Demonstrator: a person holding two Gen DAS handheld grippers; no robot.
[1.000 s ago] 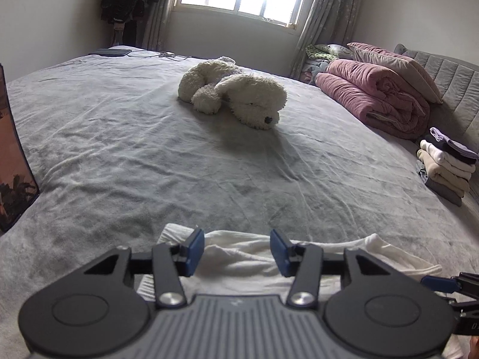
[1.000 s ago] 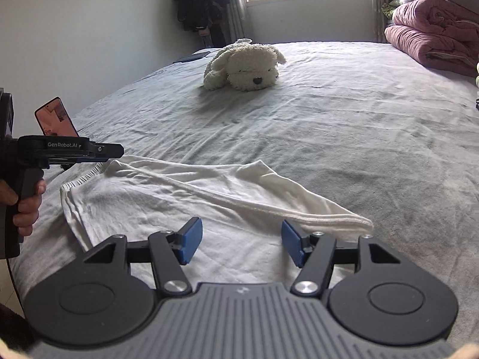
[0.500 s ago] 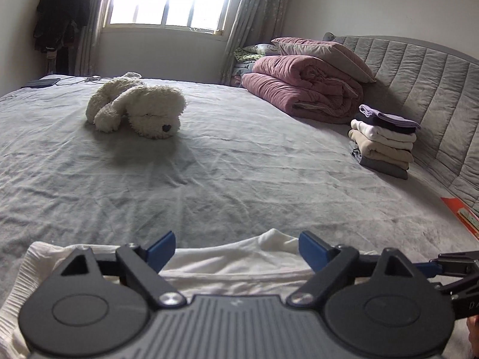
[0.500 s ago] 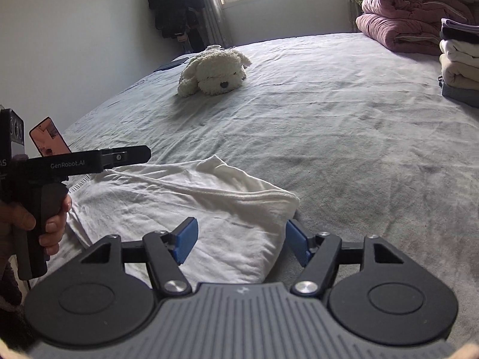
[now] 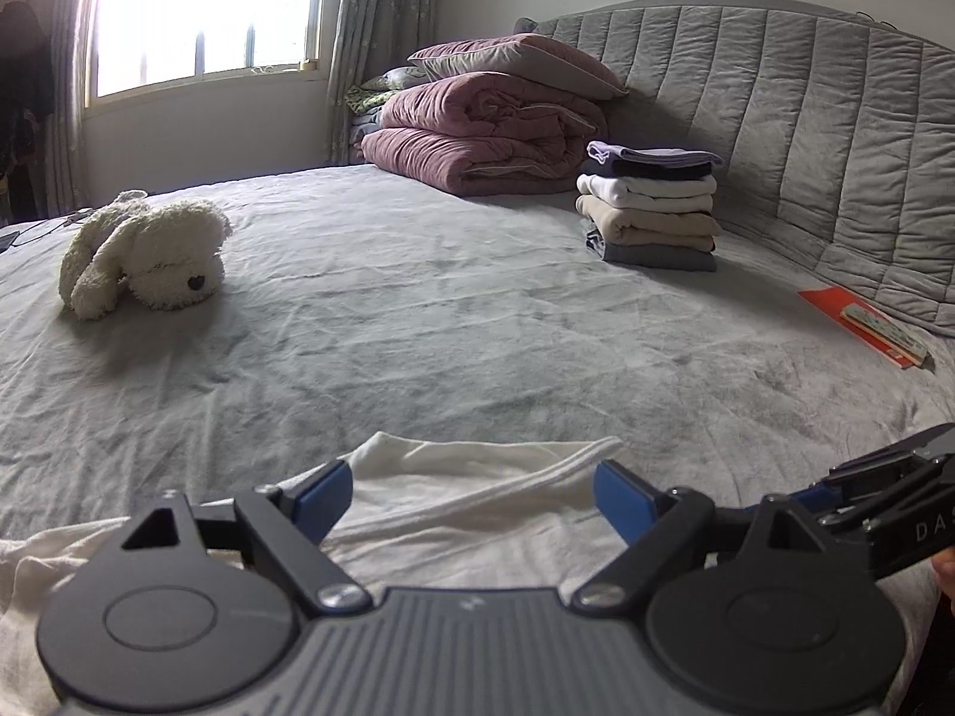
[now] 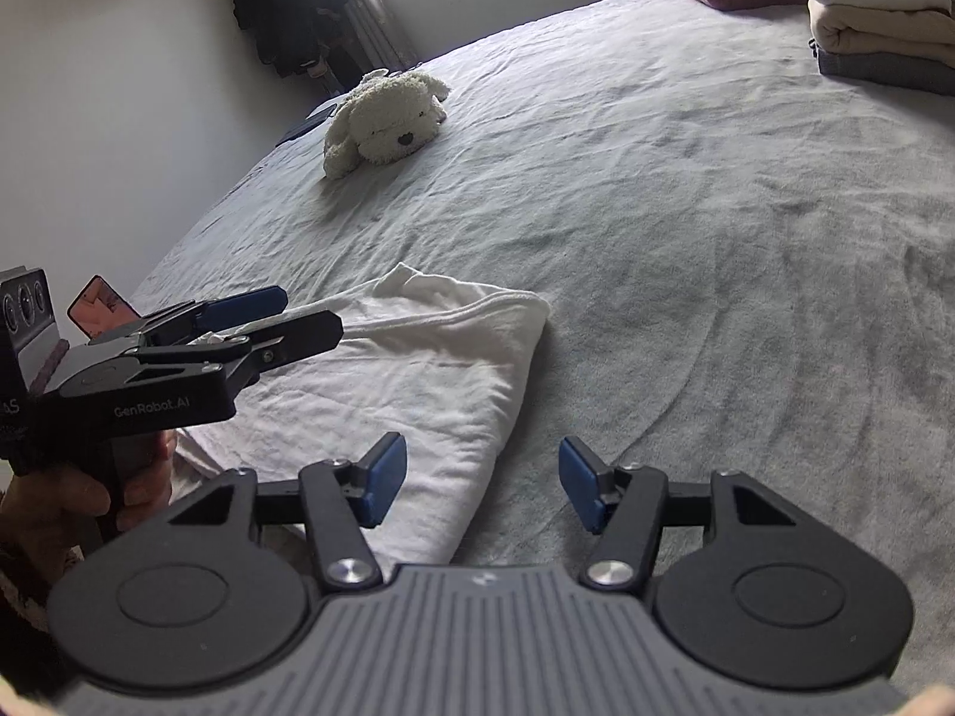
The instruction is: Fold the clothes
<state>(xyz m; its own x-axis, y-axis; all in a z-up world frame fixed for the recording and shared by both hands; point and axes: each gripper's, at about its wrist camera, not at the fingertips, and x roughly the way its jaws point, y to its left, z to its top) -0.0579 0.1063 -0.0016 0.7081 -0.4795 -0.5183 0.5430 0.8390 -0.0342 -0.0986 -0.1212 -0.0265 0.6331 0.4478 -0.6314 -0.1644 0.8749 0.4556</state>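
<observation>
A white garment lies folded over on the grey bed, near its front edge; it shows in the left wrist view too as the white garment. My left gripper hovers open just above the garment with nothing between its blue pads. It appears from the side in the right wrist view as the left gripper, held by a hand. My right gripper is open over the garment's right edge, empty. It shows at the right rim as the right gripper.
A white plush dog lies mid-bed. A stack of folded clothes sits by the quilted headboard, next to pink rolled quilts. A red flat packet lies at the right. A phone stands at the bed's left edge.
Both grippers swung right, toward the headboard. The left gripper's jaws opened wider. The garment now lies folded narrower, its right edge doubled over.
</observation>
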